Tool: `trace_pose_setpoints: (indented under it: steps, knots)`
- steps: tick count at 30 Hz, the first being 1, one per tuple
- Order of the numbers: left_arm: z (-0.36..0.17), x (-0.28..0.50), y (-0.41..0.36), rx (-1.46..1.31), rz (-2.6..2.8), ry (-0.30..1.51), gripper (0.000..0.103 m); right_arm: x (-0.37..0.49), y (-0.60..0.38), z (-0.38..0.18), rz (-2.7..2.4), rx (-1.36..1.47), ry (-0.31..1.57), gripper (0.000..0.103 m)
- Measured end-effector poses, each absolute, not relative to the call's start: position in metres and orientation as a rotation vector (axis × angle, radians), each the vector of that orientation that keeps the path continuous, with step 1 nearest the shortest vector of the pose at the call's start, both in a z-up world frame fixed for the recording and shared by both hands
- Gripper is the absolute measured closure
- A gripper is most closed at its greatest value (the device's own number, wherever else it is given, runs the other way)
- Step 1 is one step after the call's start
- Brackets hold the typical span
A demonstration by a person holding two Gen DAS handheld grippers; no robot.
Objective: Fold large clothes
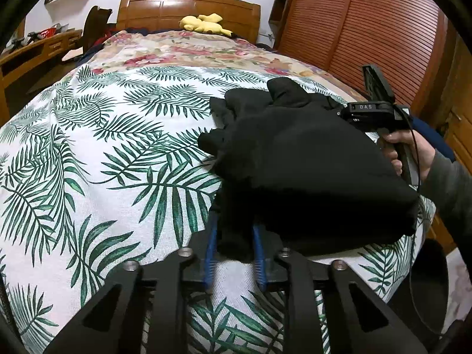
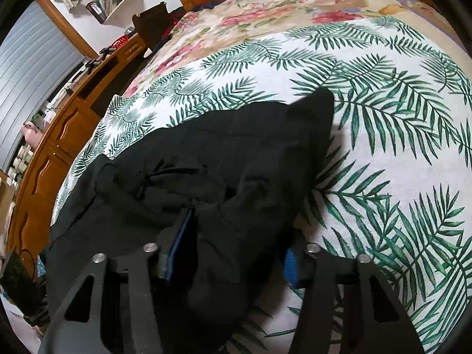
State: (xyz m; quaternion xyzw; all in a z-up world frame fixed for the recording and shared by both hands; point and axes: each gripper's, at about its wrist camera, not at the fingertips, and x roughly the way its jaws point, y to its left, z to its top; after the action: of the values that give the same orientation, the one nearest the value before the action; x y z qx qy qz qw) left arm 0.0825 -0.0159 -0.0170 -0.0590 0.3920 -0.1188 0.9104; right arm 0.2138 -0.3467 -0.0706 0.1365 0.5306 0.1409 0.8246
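A black garment [image 1: 306, 171] lies bunched on the palm-leaf bedspread [image 1: 103, 153] at the bed's right side. My left gripper [image 1: 234, 236] has its blue fingers [image 1: 212, 244] closed on a fold of the garment's near edge. In the right wrist view the garment [image 2: 206, 162] spreads out with a drawstring visible. My right gripper [image 2: 236, 236] holds a thick bunch of the cloth between its blue pads [image 2: 183, 236]. The right gripper's body [image 1: 380, 112] shows in the left wrist view, held by a hand behind the garment.
A floral quilt [image 1: 188, 50] covers the bed's far half, with a yellow plush toy [image 1: 205, 23] by the wooden headboard [image 1: 188, 8]. A wooden desk [image 2: 59, 135] runs along the left. A slatted wardrobe [image 1: 368, 23] stands at right.
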Motion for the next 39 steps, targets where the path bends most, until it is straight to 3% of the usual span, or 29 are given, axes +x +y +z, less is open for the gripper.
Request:
trace_pose_setpoints:
  steps: [3,9,22,39]
  knots:
    - [-0.013,0.079,-0.015,-0.127,-0.245,0.783,0.097,0.208,-0.347,-0.06,0.305,0.28,1.089,0.07]
    - [0.004,0.063,-0.007,-0.126,-0.225,0.699,0.099,0.197,-0.335,-0.013,0.321,0.276,0.973,0.078]
    - [0.068,0.006,0.106,-0.13,-0.034,0.518,0.099,0.226,-0.189,0.046,0.482,0.173,0.855,0.079]
    - [0.064,-0.053,0.265,-0.14,0.241,0.542,0.099,0.271,0.027,0.011,0.676,0.062,0.917,0.079]
